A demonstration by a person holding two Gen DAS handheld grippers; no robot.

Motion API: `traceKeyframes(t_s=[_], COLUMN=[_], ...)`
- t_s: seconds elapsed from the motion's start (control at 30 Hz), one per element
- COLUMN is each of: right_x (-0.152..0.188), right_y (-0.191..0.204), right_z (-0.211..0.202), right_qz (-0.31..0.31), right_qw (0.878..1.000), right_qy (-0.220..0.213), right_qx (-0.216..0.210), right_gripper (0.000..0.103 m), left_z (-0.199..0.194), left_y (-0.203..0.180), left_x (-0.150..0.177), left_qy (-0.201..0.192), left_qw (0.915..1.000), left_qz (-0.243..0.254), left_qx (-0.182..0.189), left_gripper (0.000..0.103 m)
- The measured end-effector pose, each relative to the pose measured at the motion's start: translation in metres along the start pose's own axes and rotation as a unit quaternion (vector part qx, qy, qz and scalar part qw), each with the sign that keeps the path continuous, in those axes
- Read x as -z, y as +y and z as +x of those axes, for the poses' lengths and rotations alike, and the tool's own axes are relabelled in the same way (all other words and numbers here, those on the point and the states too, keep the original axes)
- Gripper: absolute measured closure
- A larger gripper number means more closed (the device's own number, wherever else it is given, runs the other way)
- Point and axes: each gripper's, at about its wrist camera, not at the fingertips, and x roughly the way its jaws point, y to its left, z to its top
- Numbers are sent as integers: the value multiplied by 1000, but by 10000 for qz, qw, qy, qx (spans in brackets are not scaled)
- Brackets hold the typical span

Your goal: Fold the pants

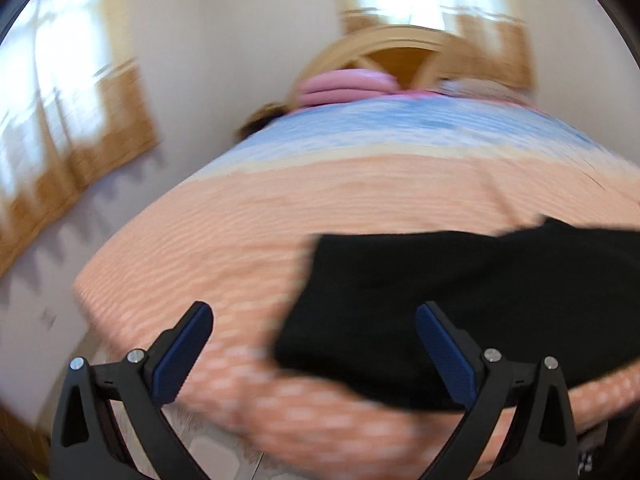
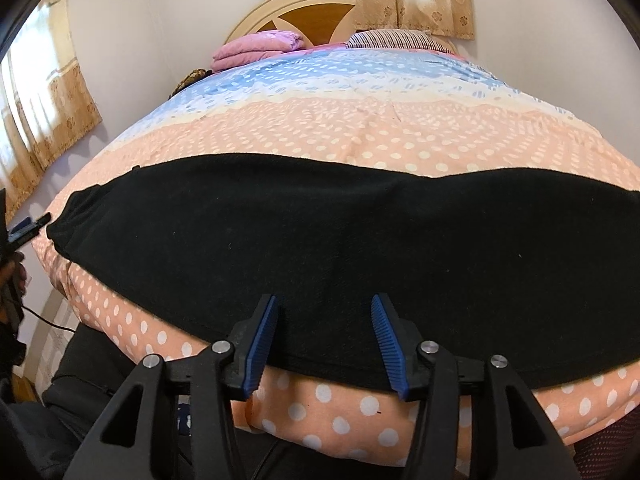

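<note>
Black pants [image 2: 320,240] lay folded in a long band across the lower middle of the bed [image 2: 400,136], both the left gripper [image 1: 314,344] and right gripper [image 2: 324,340] released and empty, so the next fold likely needed a fresh grasp on one end.

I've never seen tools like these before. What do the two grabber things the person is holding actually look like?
Each is a black plastic fork ending in two fingers. The left gripper and right gripper match: angular black arms with triangular cut-outs, round silver bolts at the joints, and ribbed dark blue pads lining the inner face of each finger. A thin black cable trails near the left one.
</note>
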Motion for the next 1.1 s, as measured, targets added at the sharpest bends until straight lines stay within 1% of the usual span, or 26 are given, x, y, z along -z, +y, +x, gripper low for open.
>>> traceKeyframes(t_s=[0.1, 0.13, 0.2, 0.23, 0.3, 0.37, 0.4, 0.43, 0.5, 0.57, 0.63, 0.67, 0.7, 0.73, 0.77, 0.8, 0.83, 0.87, 0.93, 1.0, 1.1], right_x=[1, 1, 1, 1, 1, 1, 1, 1, 2, 2, 2, 2, 2, 2, 2, 2, 2, 2, 3, 3, 3], right_y=[3, 4, 5, 4, 5, 5, 5, 5, 7, 9, 10, 10, 10, 11, 10, 10, 10, 11, 12, 13, 13], right_z=[1, 1, 2, 2, 2, 2, 2, 2, 2, 3, 3, 3, 3, 3, 3, 3, 3, 3, 3, 4, 3], right_qz=[-86, -102, -123, -122, -115, -131, -135, -149, -187, -219, -236, -233, -227, -228, -235, -237, -237, -240, -260, -271, -247], right_qw=[9999, 9999, 9998, 9998, 9999, 9998, 9998, 9998, 9997, 9995, 9995, 9995, 9995, 9995, 9995, 9995, 9995, 9994, 9993, 9992, 9993], right_qy=[-8, -9, -10, -10, -14, -13, -14, -20, -27, -29, -32, -34, -35, -37, -37, -41, -45, -49, -63, -75, -87], right_qx=[90, 110, 133, 131, 126, 136, 141, 155, 177, 206, 219, 219, 218, 221, 219, 220, 225, 235, 260, 278, 279], right_gripper=[50, 50, 50, 50, 50, 50, 49, 49, 47, 47, 47, 47, 47, 47, 47, 47, 47, 46, 46, 46, 46], left_z=[6, 7, 7, 7, 7, 8, 9, 12, 15, 23, 27, 30, 33, 33, 31, 30, 29, 27, 27, 28, 31], left_y=[34, 37, 34, 31, 25, 22, 23, 26, 29, 28, 24, 22, 19, 18, 16, 15, 16, 18, 22, 24, 27], left_x=[1, 2, 4, 5, 13, 20, 22, 24, 24, 25, 26, 27, 28, 28, 27, 26, 25, 24, 23, 23, 25], left_qy=[30, 32, 35, 42, 76, 126, 177, 242, 356, 484, 517, 517, 542, 563, 489, 434, 403, 366, 343, 353, 362], left_qw=[9987, 9985, 9989, 9990, 9995, 9993, 9990, 9986, 9968, 9947, 9935, 9925, 9910, 9903, 9912, 9920, 9923, 9925, 9922, 9929, 9927], left_qz=[-502, -539, -438, -370, -83, 47, 37, -29, -178, -247, -241, -244, -233, -218, -182, -151, -126, -128, -159, -131, -149], left_qx=[-48, -18, 189, 230, 288, 350, 397, 477, 693, 871, 982, 1081, 1198, 1250, 1213, 1173, 1165, 1158, 1190, 1129, 1142], left_gripper=[1, 3, 6, 6, 6, 7, 10, 16, 24, 31, 43, 47, 56, 60, 62, 72, 79, 80, 86, 88, 90])
